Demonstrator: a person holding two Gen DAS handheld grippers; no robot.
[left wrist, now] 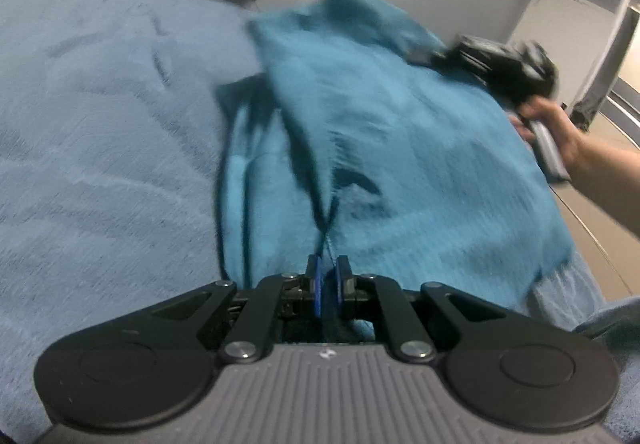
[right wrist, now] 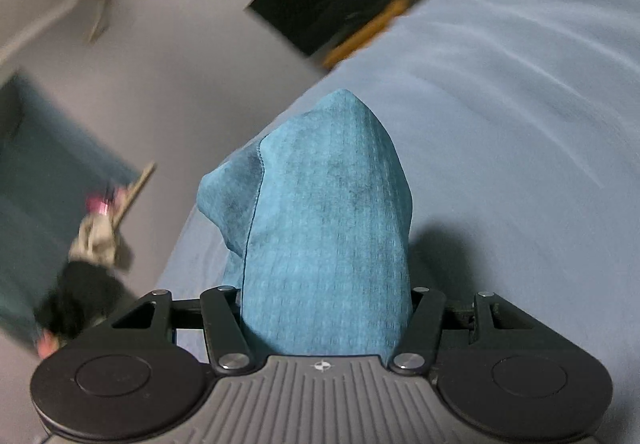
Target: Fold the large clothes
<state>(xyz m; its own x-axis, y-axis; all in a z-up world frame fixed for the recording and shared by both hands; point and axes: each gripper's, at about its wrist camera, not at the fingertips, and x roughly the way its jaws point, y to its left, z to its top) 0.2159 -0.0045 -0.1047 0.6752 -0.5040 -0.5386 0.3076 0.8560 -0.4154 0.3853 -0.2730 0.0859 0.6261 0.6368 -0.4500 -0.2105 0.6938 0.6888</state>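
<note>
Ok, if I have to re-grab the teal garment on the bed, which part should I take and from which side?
Take the teal garment by its edge, not mid-panel. The left gripper already pinches a thin fold at the near edge, so a matching hemmed edge probably suits the right gripper. Come in low from the bed's near side, across the hem.

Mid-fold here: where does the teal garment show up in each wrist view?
Left wrist: teal garment fills centre to right, an edge pinched in the left gripper.
Right wrist: it bunches at centre, rising between the right gripper's fingers.
Shared landmark: the pale blue bedspread beneath it.
</note>
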